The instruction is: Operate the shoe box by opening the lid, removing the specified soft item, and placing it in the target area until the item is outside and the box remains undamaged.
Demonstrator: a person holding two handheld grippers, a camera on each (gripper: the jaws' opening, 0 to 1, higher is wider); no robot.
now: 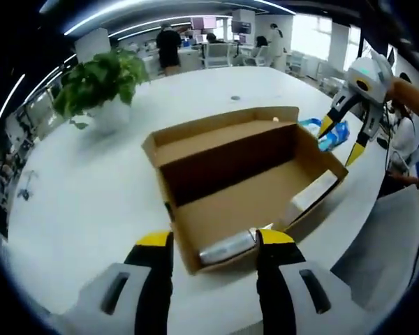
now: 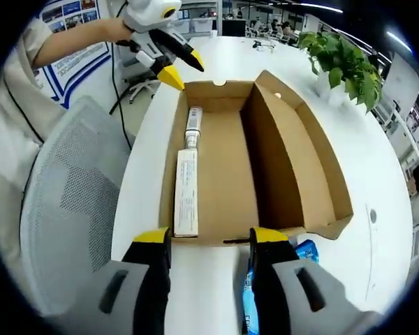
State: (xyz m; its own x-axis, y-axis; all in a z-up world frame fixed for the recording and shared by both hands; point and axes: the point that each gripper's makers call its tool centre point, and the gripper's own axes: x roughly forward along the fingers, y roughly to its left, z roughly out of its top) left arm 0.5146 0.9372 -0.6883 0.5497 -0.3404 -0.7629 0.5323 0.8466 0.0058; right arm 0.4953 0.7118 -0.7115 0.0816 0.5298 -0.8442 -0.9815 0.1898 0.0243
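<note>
Right gripper view, left to right: mesh chair (image 2: pixel 70 209) at left, left gripper (image 2: pixel 176 70) upper left with jaws parted, empty. Shoe box (image 2: pixel 216 181) centre, lid folded open to the right; white carton (image 2: pixel 186 192) and tube (image 2: pixel 193 127) along its left wall. Right gripper (image 2: pixel 211 241) at bottom, jaws spread, nothing held. Blue soft pack (image 2: pixel 305 250) lower right, already outside on the table (image 2: pixel 384 181), touching box edge. Probably light, squashy, crinkly; best pinched mid-body, gently. Plant (image 2: pixel 346 63) upper right.
</note>
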